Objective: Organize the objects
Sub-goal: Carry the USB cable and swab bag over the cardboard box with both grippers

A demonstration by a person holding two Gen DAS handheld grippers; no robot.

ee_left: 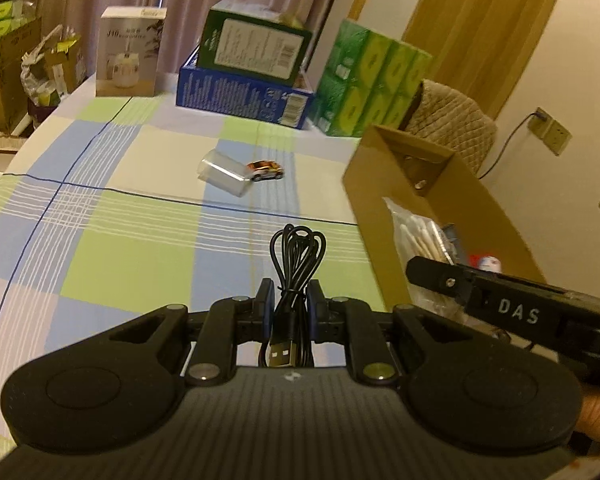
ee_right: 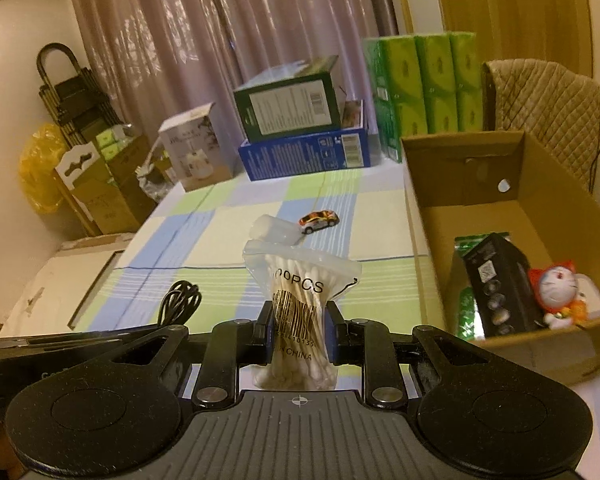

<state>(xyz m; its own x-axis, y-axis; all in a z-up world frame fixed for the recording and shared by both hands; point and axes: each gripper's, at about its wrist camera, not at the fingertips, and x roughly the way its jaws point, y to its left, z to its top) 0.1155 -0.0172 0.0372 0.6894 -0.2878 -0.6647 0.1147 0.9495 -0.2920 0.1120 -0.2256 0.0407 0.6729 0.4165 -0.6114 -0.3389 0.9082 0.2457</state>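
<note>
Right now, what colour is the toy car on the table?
The toy car is orange and white with dark windows, clearest in the right wrist view.

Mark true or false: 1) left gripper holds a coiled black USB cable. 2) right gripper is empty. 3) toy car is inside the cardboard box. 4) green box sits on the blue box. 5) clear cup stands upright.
1) True: the left gripper is shut on the black USB cable.
2) False: the right gripper grips a bag of cotton swabs.
3) False: the toy car sits on the checked tablecloth, outside the cardboard box.
4) True: the green box rests on the blue box.
5) False: the clear cup lies on its side beside the car.
</note>
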